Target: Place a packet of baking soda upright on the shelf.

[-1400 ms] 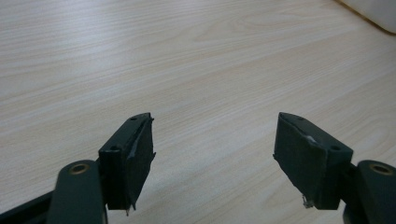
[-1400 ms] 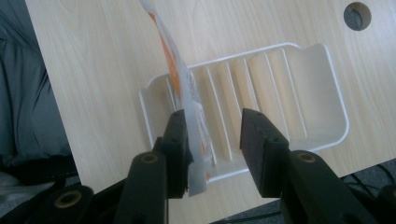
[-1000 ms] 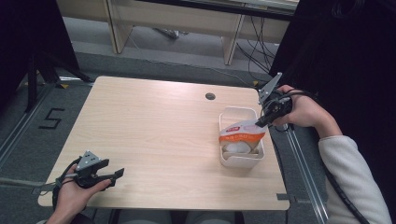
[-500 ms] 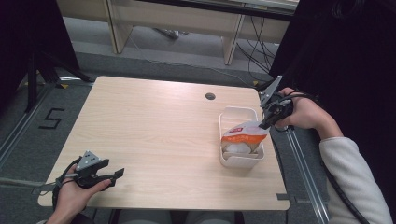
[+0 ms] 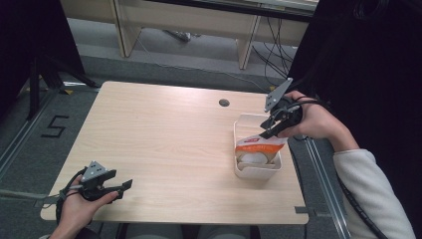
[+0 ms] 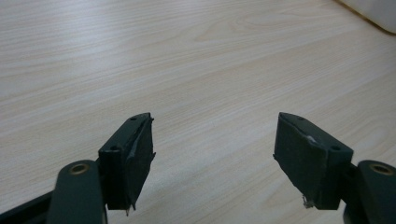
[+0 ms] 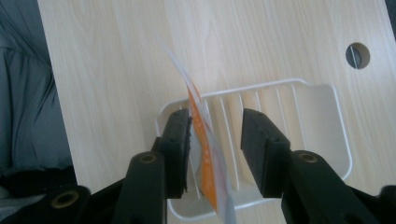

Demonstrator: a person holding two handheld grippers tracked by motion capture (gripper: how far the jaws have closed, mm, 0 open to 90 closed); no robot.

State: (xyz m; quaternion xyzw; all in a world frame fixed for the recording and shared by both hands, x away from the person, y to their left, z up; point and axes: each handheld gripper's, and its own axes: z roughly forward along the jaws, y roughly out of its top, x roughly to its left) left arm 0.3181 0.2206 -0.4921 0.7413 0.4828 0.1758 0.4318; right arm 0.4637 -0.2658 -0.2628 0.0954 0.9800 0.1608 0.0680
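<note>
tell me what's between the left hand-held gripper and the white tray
Nothing: in the high view only bare table separates the left hand-held gripper from the white tray.

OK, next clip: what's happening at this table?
A person holds a tool in each hand at a wooden table. The right tool is over a white tray near the table's right edge, its jaws open on either side of the top edge of an orange-and-white packet standing in the tray. The left tool sits idle and open at the near left corner.
</note>
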